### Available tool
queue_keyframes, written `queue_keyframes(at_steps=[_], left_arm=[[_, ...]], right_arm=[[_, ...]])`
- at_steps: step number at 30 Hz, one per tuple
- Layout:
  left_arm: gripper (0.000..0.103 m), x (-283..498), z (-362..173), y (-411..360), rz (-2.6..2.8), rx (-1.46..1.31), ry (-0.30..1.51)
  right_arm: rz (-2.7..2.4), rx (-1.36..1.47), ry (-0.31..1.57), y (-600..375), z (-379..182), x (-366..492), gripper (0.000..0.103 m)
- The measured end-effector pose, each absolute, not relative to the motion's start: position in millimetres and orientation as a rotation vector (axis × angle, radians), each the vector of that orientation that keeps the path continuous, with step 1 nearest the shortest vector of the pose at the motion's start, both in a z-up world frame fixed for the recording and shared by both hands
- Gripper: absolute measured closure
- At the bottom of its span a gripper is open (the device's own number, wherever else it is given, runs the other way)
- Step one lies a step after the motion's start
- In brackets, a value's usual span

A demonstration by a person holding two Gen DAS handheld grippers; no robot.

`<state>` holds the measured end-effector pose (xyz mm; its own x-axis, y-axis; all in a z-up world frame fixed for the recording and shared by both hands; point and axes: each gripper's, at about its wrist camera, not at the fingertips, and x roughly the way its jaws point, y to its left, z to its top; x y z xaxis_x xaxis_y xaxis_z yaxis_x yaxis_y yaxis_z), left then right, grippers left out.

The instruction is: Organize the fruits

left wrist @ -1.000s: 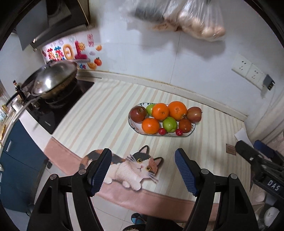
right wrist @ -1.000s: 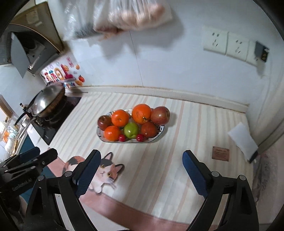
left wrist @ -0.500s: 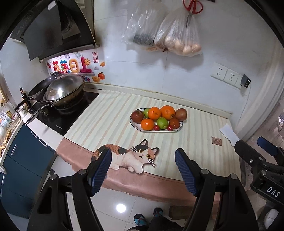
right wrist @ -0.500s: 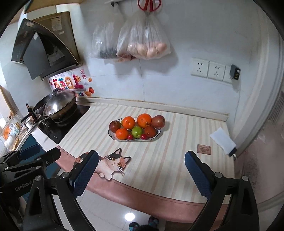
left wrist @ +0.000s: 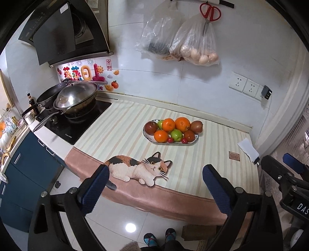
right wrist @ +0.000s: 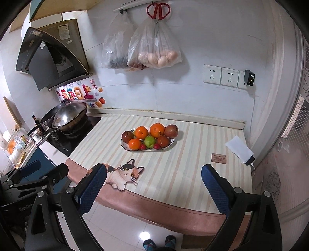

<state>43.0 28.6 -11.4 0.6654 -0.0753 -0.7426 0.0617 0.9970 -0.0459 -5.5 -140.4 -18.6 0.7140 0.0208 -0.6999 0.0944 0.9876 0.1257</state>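
Fruit heaped on an oval plate mid-desk, beyond a cat figure. Left tongs and right tongs spread wide, gripping nothing, held off the desk's front edge above the floor.

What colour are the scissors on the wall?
The scissors have red handles, clearest in the right wrist view.

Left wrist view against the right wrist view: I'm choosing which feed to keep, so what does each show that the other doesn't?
Only the left wrist view shows the right gripper at its right edge. Only the right wrist view shows the left gripper at its left edge. Both share the fruit plate, the cat mat, the wok, the hanging bags, and each camera's own open fingers.
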Motion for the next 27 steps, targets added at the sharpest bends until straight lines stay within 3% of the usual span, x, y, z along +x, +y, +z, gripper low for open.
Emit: queue_keyframes(at_steps=[27], left_arm=[[0.004, 149.5, -50.5, 1.6, 0.029, 0.010, 0.908]], right_arm=[[-0.039, 0.148, 0.842, -185.9, -67.5, 133.5, 0.002]])
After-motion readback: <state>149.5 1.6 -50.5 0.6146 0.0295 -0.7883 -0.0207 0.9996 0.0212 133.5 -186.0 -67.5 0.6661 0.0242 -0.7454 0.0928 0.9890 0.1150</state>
